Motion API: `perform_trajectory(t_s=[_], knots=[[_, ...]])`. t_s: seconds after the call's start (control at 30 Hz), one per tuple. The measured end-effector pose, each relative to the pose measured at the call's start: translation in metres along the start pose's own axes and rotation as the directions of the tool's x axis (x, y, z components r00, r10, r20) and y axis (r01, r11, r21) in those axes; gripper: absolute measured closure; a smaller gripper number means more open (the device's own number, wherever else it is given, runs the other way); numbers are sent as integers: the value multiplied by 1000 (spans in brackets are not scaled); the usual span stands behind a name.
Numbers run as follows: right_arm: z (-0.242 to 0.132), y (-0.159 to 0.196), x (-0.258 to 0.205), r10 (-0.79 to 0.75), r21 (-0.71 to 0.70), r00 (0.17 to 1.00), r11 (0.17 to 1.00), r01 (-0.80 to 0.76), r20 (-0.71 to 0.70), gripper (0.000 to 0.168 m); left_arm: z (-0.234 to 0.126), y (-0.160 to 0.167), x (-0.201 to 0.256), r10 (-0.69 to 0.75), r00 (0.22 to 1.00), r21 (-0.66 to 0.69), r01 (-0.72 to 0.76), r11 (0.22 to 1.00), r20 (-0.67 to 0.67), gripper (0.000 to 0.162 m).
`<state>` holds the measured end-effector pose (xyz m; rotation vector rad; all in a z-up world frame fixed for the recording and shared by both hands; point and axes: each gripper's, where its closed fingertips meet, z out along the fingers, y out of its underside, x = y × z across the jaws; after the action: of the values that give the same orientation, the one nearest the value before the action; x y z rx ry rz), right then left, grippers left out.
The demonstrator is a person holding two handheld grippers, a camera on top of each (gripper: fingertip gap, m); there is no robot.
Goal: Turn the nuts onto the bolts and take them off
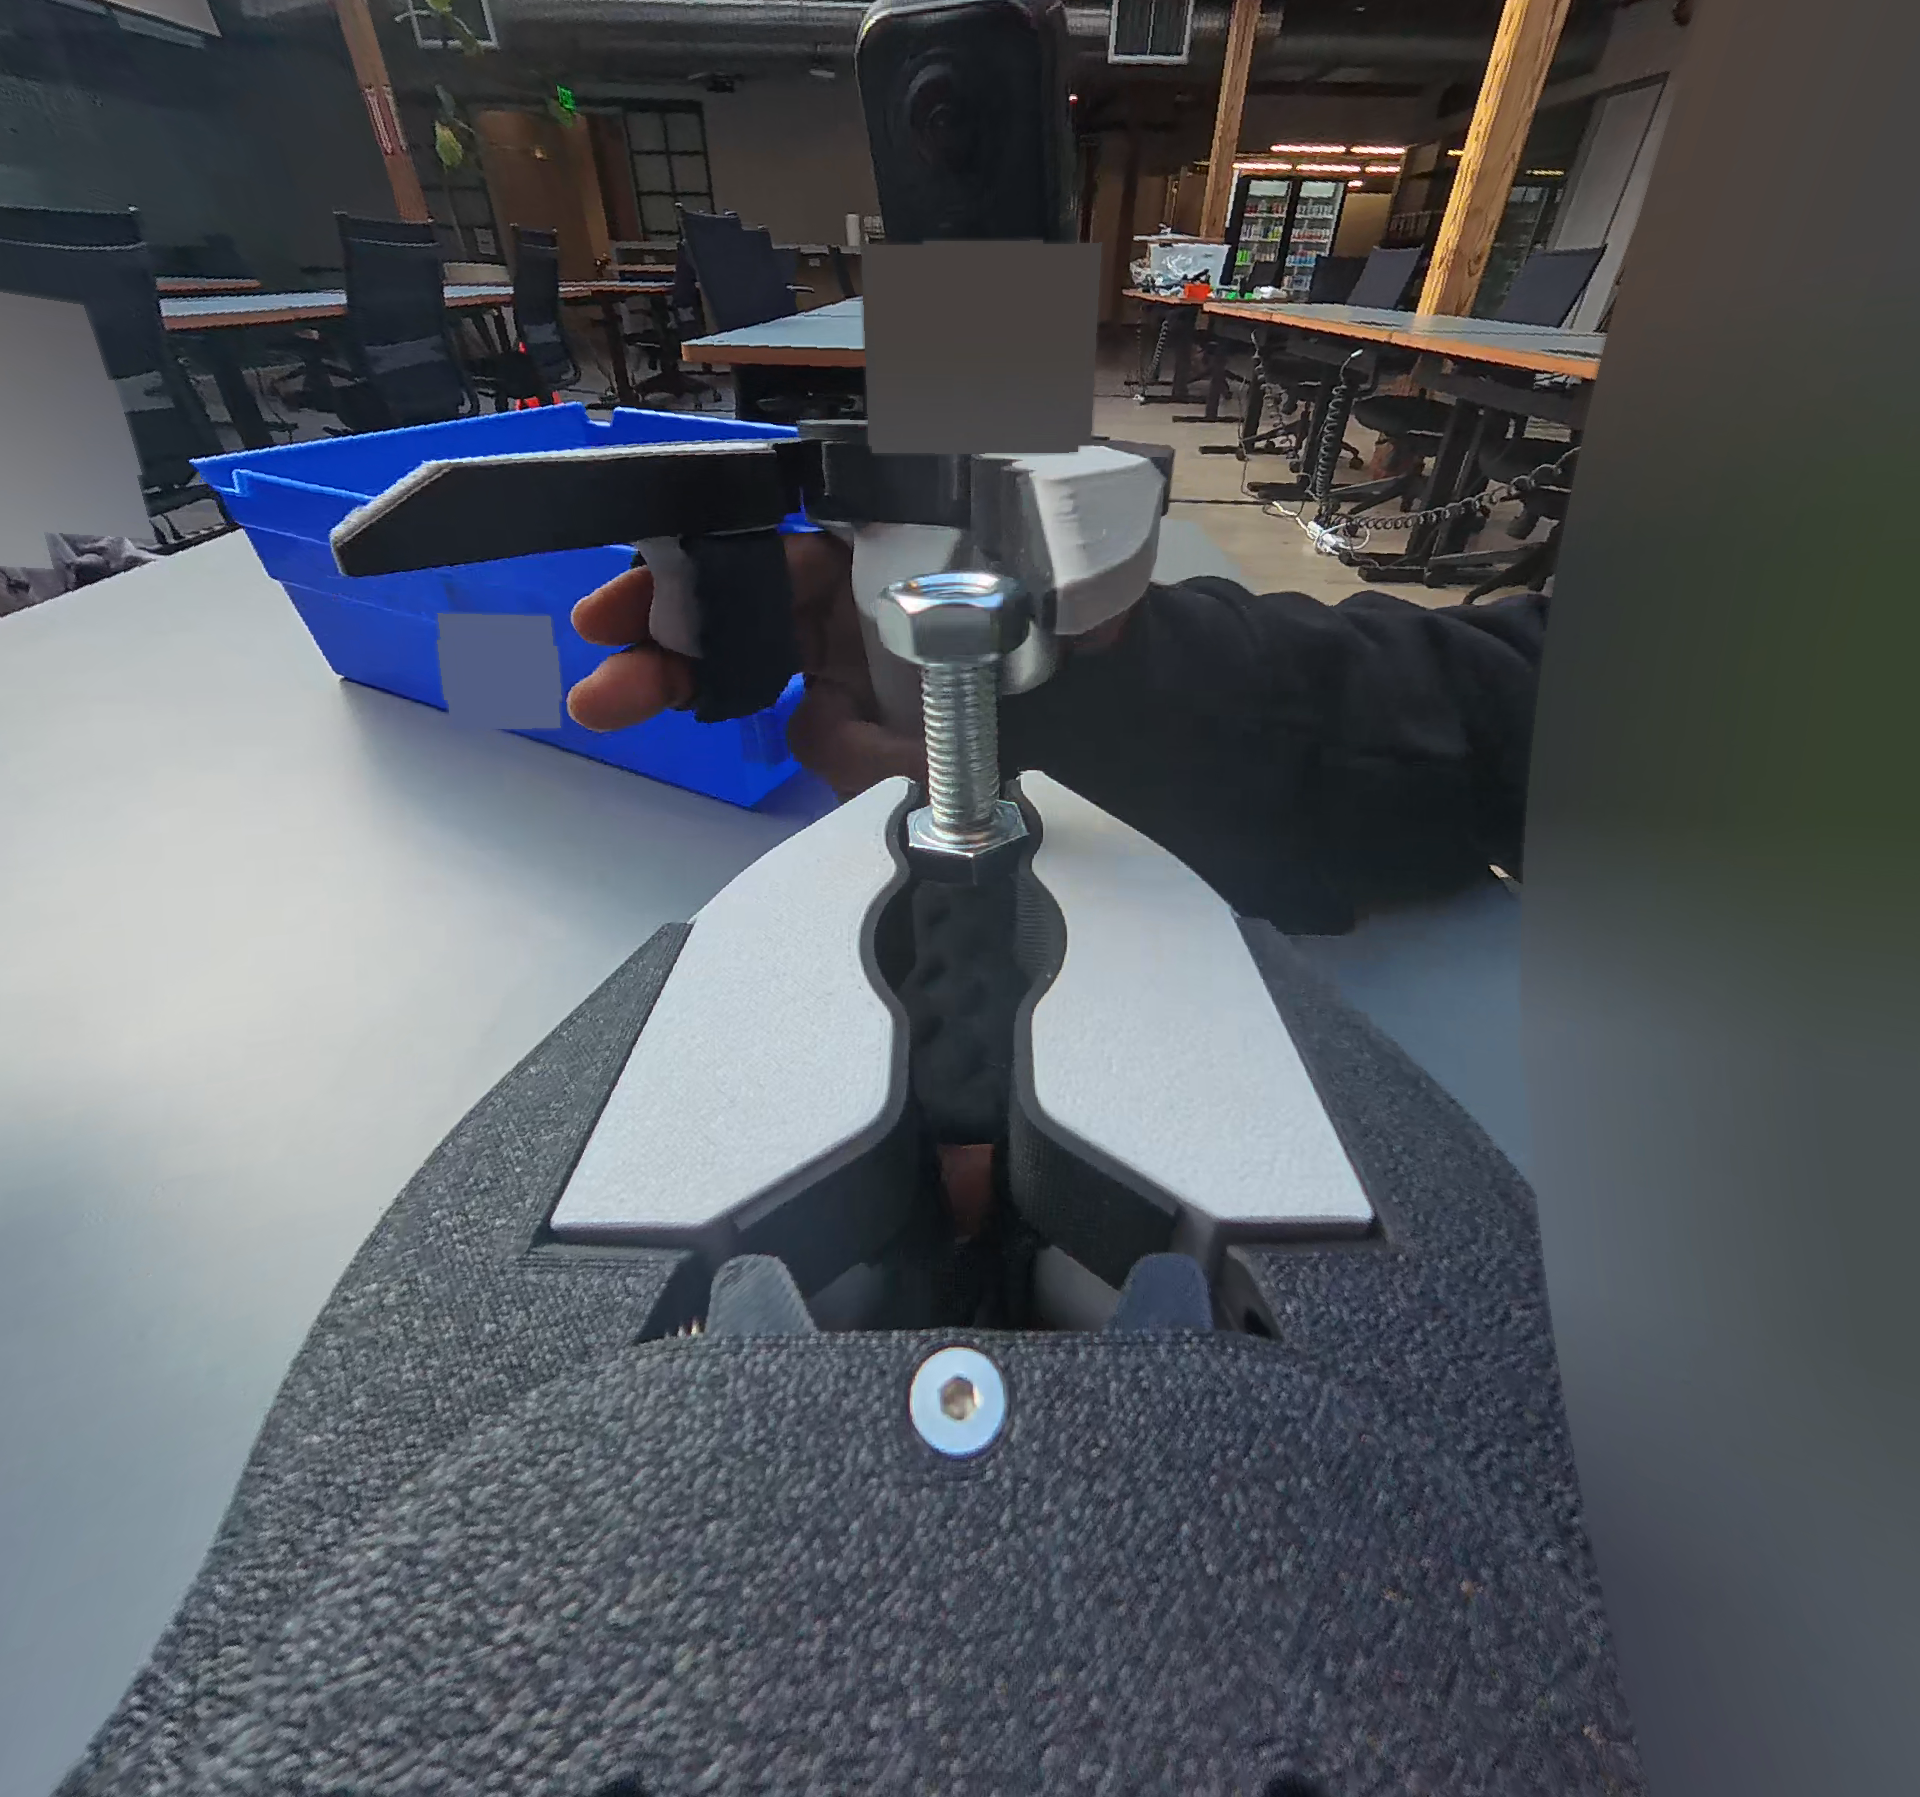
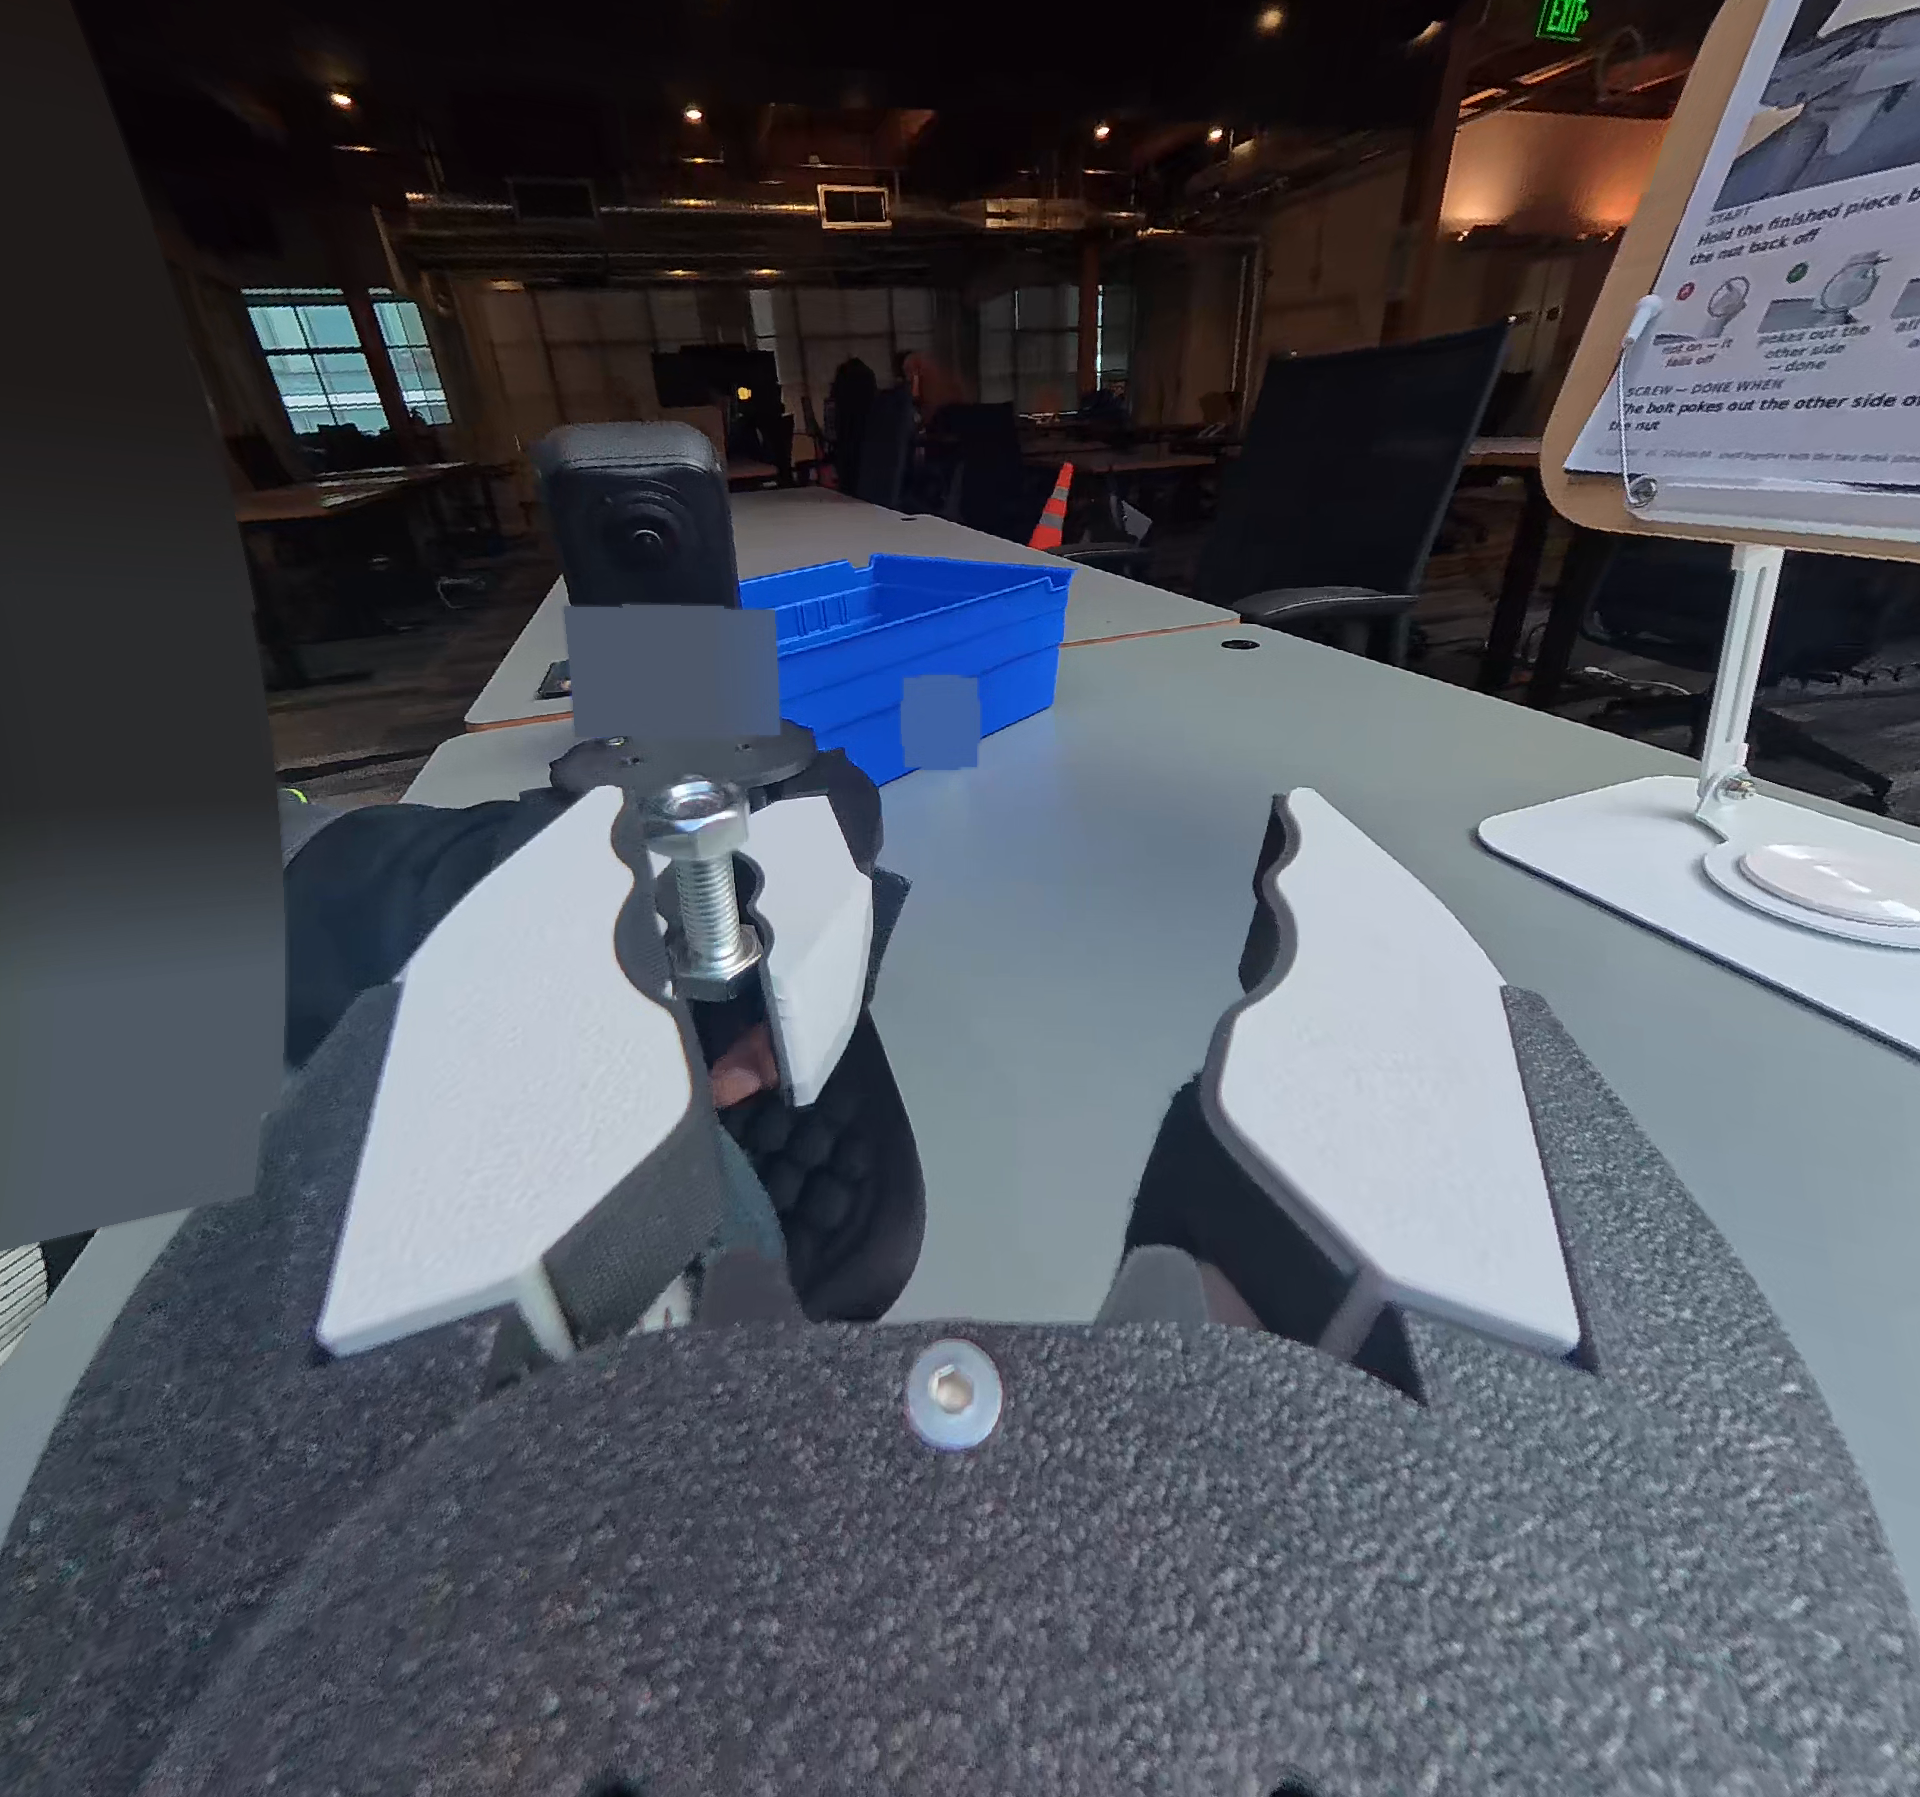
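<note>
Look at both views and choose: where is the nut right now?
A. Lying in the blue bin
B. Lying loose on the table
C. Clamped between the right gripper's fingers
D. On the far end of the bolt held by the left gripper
D: the nut sits on the far end of the bolt, whose head the left gripper clamps; the right gripper is open and empty.

Bare grey table point(image 2: 1143, 864) stretches between the wide-open right gripper point(image 2: 956, 916) and a blue bin point(image 2: 935, 667) near the far edge; a white stand point(image 2: 1621, 864) blocks the right edge, and the left gripper point(image 2: 717, 926), gripping a bolt point(image 2: 709, 900), crowds the left.
</note>
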<state>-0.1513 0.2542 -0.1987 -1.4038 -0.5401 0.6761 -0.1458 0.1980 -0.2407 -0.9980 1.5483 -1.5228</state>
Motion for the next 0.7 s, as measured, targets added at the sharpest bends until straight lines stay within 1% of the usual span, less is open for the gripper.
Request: perform_trajectory(t_s=[0.1, 0.23, 0.33, 0.43, 0.47, 0.63, 0.7], knots=[[-9, -5, 3, -16, 9, 1000, 1000, 16, 12, 69, -1, -2, -1, -13, 1000, 15, 13, 1000, -1, 148], [-10, -15, -4, -11, 53, 999, 999, 9, 39, 64, -1, -1, -1, -8, 1000, 9, 8, 1000, 2, 148], [5, -3, -11, -10, 16, 1000, 1000, 9, 29, 58, 1, 1, -1, 0, 1000, -4, 0, 1000, 5, 148], [15, 6, -11, -16, -13, 1000, 1000, 16, 0, 58, 1, 2, 0, 12, 1000, -14, -12, 1000, 5, 148], [14, 6, -9, -14, -16, 1000, 1000, 14, -4, 59, 2, 2, 1, 14, 1000, -15, -14, 1000, 3, 148], [1, 3, 2, -2, -10, 1000, 1000, 2, -9, 57, 0, 0, 0, -1, 1000, 1, 1, 1000, 1, 148], [-3, 2, 4, -5, -15, 1000, 1000, 5, -2, 60, -1, -1, -1, -7, 1000, 7, 7, 1000, 1, 148]])
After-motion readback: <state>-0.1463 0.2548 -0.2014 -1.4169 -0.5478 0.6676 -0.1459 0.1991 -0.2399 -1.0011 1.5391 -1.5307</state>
